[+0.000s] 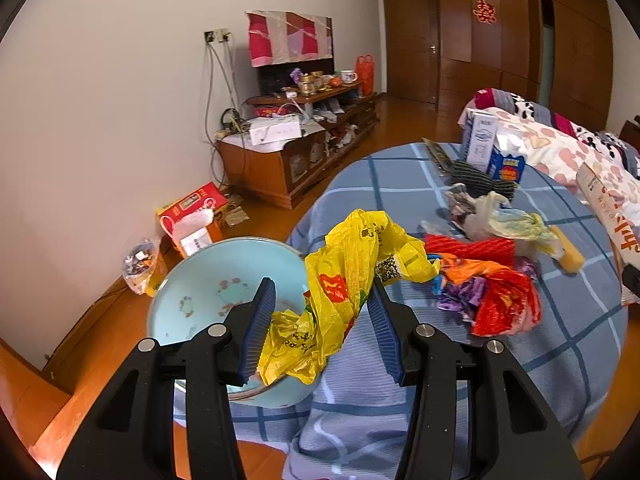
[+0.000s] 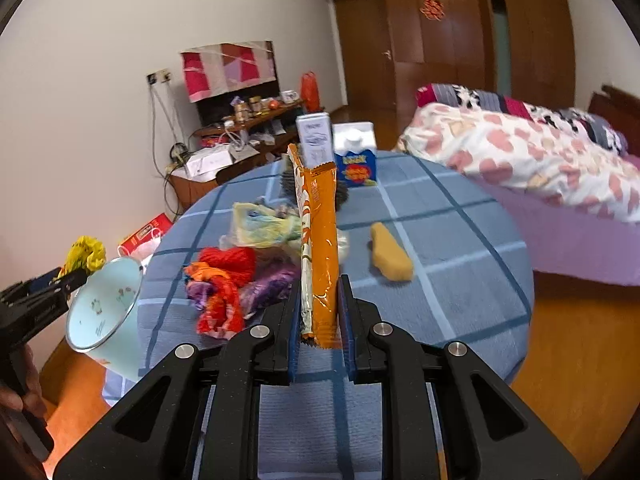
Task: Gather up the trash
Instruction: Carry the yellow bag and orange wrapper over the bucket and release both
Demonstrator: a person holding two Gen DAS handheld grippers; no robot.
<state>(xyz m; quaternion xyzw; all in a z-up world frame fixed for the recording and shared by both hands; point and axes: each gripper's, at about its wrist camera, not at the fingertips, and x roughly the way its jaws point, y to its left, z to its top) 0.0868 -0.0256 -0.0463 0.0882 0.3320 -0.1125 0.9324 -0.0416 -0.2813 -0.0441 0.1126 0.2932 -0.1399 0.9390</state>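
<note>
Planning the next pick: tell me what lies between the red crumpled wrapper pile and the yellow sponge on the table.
In the right wrist view, the orange snack packet held upright in the right tongs stands between them; behind it is bare blue checked tablecloth.

Counted on the table (image 2: pixel 460 240): two cartons (image 2: pixel 355 156), one orange wrapper (image 2: pixel 322 248), one yellow bag (image 1: pixel 352 276), one red bag (image 1: pixel 500 304), one pale bag (image 1: pixel 504 222), one purple wrapper (image 2: pixel 272 284), one red yarn bundle (image 1: pixel 472 248), one yellow sponge (image 2: pixel 390 256). Also one blue bowl (image 1: pixel 208 292). Two grippers (image 1: pixel 322 312) noted, one per view.
</note>
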